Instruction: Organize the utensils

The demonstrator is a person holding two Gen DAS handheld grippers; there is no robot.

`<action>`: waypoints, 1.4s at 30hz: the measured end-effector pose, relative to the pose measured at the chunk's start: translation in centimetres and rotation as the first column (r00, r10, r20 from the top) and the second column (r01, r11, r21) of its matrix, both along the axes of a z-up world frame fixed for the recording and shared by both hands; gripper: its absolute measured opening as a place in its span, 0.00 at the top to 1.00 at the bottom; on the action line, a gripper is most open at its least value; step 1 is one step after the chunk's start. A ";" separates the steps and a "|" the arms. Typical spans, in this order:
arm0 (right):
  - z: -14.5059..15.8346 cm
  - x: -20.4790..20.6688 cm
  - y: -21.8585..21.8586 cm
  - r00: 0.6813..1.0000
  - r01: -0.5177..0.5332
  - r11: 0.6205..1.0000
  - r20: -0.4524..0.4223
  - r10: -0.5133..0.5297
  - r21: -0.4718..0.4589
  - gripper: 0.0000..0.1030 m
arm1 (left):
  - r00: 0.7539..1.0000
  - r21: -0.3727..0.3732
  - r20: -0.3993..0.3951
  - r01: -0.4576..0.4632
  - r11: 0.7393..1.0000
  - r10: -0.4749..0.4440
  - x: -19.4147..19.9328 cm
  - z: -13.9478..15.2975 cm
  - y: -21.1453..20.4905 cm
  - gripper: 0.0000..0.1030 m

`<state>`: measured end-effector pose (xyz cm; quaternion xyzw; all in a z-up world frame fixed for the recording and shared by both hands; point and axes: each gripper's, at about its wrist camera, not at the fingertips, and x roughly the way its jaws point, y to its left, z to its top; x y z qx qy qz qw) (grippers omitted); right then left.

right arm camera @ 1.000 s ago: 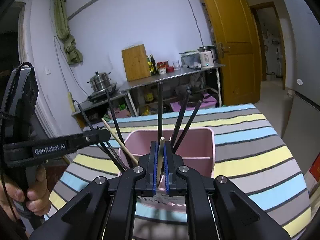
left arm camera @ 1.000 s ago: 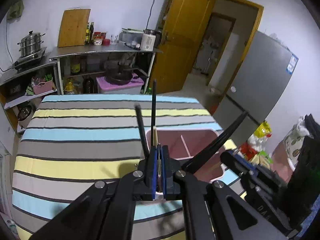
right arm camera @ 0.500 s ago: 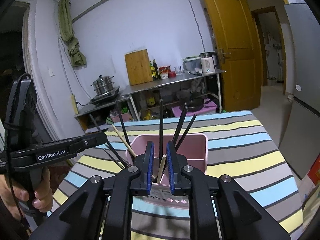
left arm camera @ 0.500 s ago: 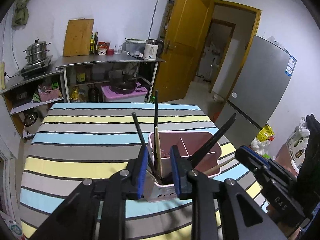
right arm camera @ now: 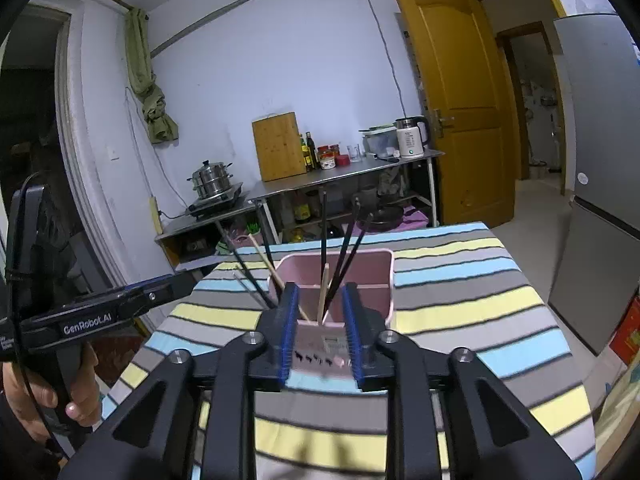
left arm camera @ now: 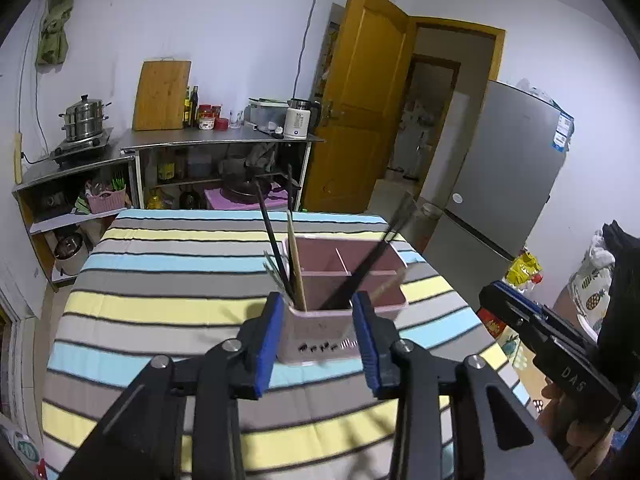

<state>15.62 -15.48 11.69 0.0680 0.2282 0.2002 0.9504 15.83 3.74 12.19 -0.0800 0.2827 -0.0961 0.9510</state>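
On striped table (left arm camera: 168,308), chopsticks (left arm camera: 297,264) upright in pink holder (left arm camera: 320,332), tips splayed.

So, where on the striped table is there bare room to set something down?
The striped tablecloth is bare left of the pink utensil holder, out to the table's left edge, and behind it toward the shelves. In the right wrist view, the cloth right of the holder is bare too. Crowded: the holder itself, with chopsticks leaning outward, and both grippers just in front of it.
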 end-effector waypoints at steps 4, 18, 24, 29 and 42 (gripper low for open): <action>-0.5 -1.5 -0.1 1.000 0.003 1.000 0.004 -0.003 -0.010 0.73 | 1.000 0.022 0.015 -0.006 1.000 0.005 -2.3 -1.0 -0.8 0.59; -5.1 -7.6 1.6 1.000 0.004 0.993 0.024 -0.001 -0.115 0.69 | 0.997 0.022 0.059 -0.052 0.998 0.051 -7.8 -5.3 -2.0 0.59; -7.4 -9.0 1.7 1.000 0.015 0.991 0.015 -0.013 -0.130 0.68 | 0.994 0.048 0.095 -0.067 0.997 0.062 -9.0 -7.0 -2.5 0.59; -8.3 -9.4 1.5 1.000 0.020 0.991 0.003 -0.020 -0.136 0.68 | 0.996 0.045 0.064 -0.072 0.996 0.069 -9.5 -8.8 -2.7 0.59; -8.5 -10.3 1.8 0.999 0.033 0.986 0.033 -0.028 -0.161 0.68 | 0.995 0.045 0.057 -0.086 0.995 0.083 -10.4 -9.7 -2.6 0.59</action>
